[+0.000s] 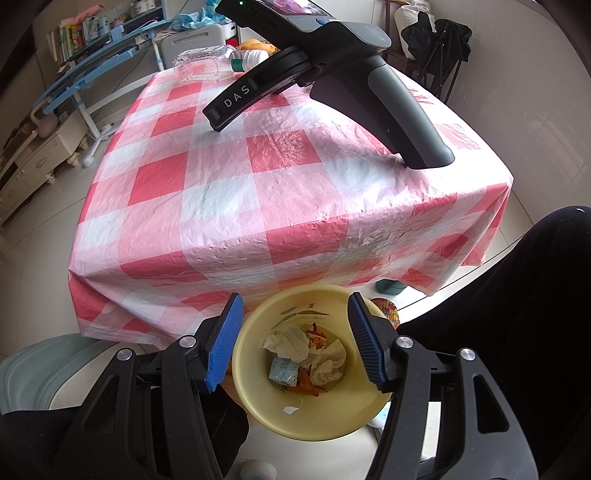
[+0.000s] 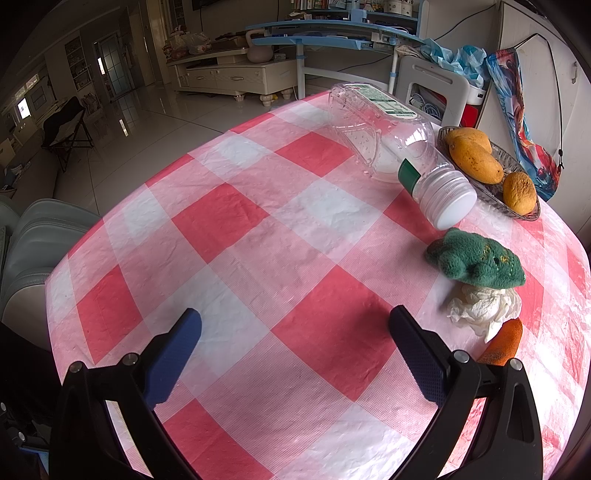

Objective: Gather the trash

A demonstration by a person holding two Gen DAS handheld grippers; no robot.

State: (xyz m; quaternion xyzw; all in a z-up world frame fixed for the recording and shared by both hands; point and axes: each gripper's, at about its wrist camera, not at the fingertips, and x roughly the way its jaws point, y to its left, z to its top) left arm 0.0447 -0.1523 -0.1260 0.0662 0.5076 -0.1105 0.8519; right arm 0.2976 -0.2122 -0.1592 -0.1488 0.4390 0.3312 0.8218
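Desk draped in a red-and-white checked cloth (image 2: pixel 303 236). At its far edge, a glass dish (image 2: pixel 524 212) holding three mangoes (image 2: pixel 476 158). Just in front of the dish, a green knitted cloth (image 2: pixel 476 262). Background: blue study table (image 2: pixel 332 31), cream cabinet (image 2: pixel 236 75), folding chair (image 2: pixel 68 125).

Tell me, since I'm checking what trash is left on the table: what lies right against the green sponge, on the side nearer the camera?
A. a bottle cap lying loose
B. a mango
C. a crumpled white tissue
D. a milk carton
C: in the right wrist view a crumpled white tissue lies touching the near edge of the green sponge on the checked tablecloth.
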